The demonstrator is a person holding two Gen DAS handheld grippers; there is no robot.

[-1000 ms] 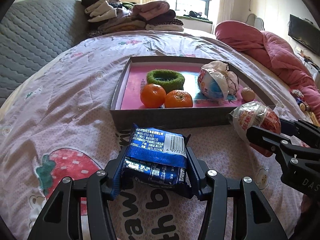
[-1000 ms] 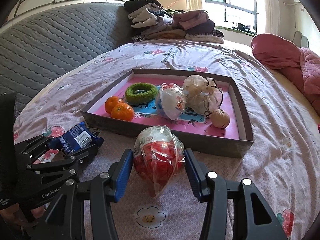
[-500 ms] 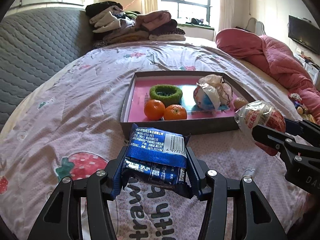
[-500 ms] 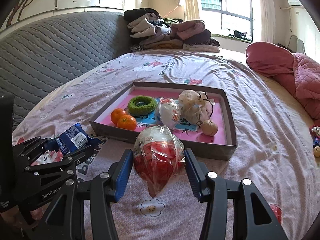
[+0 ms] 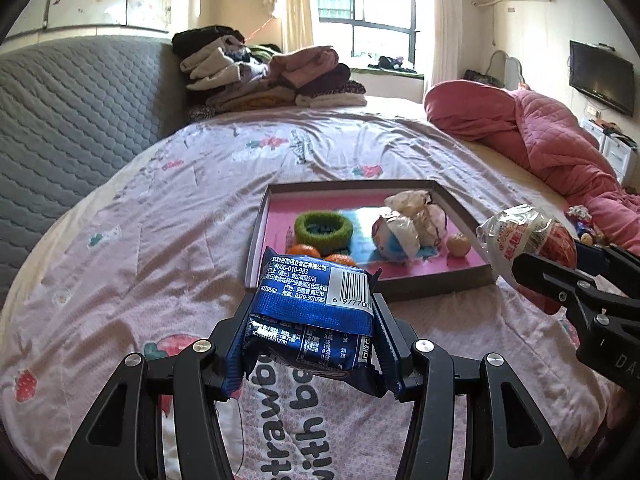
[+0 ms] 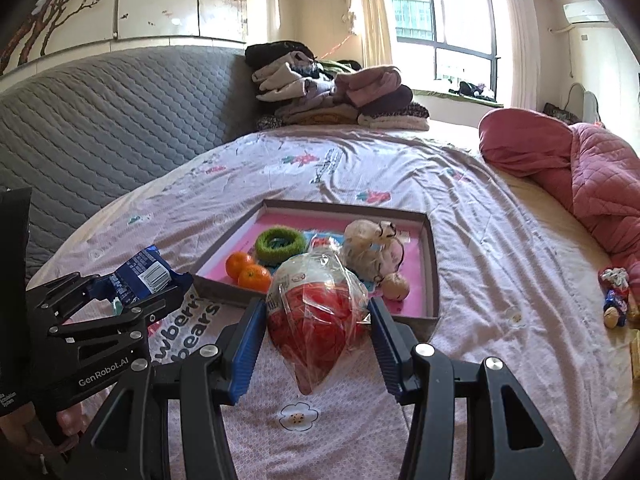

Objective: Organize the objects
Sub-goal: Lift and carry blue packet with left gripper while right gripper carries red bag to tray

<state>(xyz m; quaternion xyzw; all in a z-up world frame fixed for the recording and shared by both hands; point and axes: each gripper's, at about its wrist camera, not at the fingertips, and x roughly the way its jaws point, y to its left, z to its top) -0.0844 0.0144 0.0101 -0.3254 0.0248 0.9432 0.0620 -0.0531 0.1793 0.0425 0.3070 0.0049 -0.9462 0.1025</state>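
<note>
- Two grippers are loaded at once. The left gripper (image 5: 310, 338) has its fingers closed on a blue foil snack packet with a white barcode (image 5: 316, 312), and holds it in the air above the pink strawberry-print bedsheet (image 5: 160, 248).
- The right gripper (image 6: 316, 344) has its fingers pressed on both sides of a red round snack wrapped in clear crinkly plastic (image 6: 316, 312), which is also off the sheet.
- Both packets are in front of the near edge of the shallow grey cardboard tray with a pink floor (image 6: 434, 280), not yet over it.
- Inside the tray, two orange mandarins (image 6: 248, 270) lie at the near left corner, with a fuzzy green ring (image 6: 280, 243) just behind them. A cluster of pale plastic bags (image 6: 372, 252) fills the middle, and a small tan round fruit (image 6: 396, 286) sits near the front edge.
- I judge the step in hand to be the carrying of both snacks to the tray.
- The next move asks to bring each one over the front wall and lower it onto a free pink area. The far left part looks the most free.
</note>
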